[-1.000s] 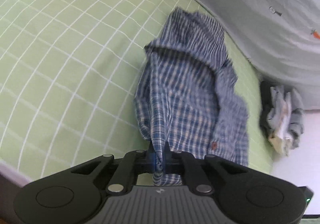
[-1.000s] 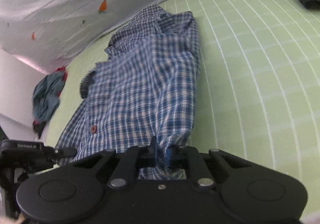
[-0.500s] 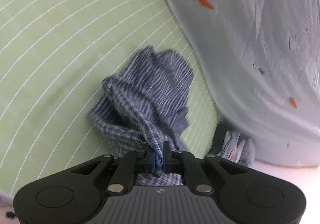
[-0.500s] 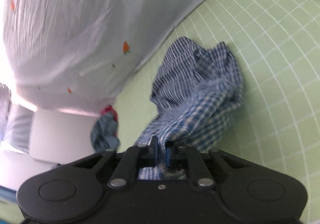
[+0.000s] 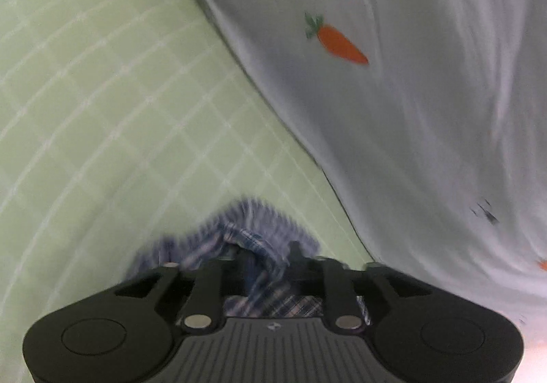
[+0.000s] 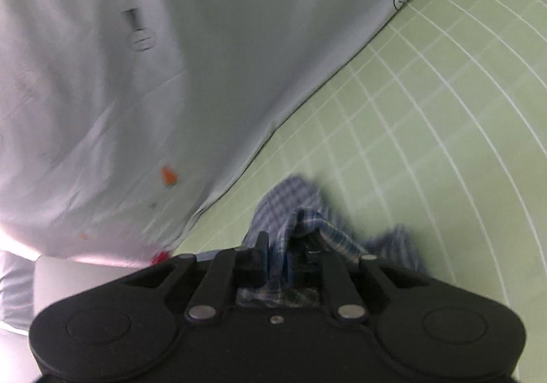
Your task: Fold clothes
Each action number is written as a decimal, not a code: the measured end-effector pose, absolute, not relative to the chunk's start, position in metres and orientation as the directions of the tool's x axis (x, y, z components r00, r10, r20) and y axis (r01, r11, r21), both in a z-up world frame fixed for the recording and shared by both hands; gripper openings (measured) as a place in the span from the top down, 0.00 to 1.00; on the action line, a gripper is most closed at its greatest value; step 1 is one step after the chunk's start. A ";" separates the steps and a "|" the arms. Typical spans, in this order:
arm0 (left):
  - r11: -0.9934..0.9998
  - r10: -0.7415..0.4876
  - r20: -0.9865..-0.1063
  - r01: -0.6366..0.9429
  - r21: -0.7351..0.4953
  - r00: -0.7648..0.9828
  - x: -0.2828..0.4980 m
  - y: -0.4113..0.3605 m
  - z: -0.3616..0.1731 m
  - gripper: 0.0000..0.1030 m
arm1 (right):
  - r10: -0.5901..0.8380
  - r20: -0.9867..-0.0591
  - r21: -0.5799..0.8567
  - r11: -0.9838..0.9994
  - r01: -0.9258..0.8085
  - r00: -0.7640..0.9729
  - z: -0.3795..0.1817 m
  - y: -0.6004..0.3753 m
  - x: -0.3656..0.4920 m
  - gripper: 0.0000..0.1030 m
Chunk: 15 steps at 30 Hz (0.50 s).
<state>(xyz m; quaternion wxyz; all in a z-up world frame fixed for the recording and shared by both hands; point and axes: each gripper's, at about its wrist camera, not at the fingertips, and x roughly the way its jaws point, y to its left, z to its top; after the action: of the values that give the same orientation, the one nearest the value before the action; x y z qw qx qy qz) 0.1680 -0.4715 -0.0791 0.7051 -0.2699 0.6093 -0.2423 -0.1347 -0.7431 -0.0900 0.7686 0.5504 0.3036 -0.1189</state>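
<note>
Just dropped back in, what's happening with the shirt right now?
Both tools have the blue plaid shirt. The left tool and the right tool each pinch a bunched part of it, so most of the cloth hangs below the cameras, out of view. Underneath is the green checked bedsheet, with the white carrot-print duvet alongside. The frames are blurred. No fold is laid down yet.

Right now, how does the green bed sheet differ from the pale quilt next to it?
The green bed sheet carries a white grid; the pale quilt is plain grey-white with scattered orange carrots. The sheet lies flat and smooth, while the quilt is heaped up and wrinkled along its edge. Both are bedding on the same bed.
</note>
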 end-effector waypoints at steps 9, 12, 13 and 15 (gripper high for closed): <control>0.847 -0.496 -0.801 0.388 -0.363 0.335 0.115 -0.487 -0.054 0.12 | -0.200 -0.618 0.494 0.653 0.574 0.760 -0.060 -0.686 -0.144 0.11; 0.848 -0.436 -0.834 0.466 -0.254 0.339 0.085 -0.493 -0.064 0.12 | -0.262 -0.581 0.398 0.734 0.550 0.770 -0.052 -0.656 -0.154 0.11; 0.846 -0.417 -0.843 0.484 -0.223 0.340 0.077 -0.495 -0.068 0.12 | -0.255 -0.567 0.379 0.764 0.523 0.783 -0.052 -0.648 -0.156 0.12; 0.840 -0.391 -0.855 0.511 -0.181 0.340 0.068 -0.501 -0.077 0.12 | -0.230 -0.584 0.360 0.787 0.501 0.779 -0.058 -0.641 -0.151 0.18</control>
<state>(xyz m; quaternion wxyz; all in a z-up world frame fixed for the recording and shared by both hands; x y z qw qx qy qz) 0.0677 -0.5007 -0.0767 0.8164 0.0598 0.5035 -0.2763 -0.1512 -0.6412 -0.0576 0.9074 0.2569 0.2645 -0.2014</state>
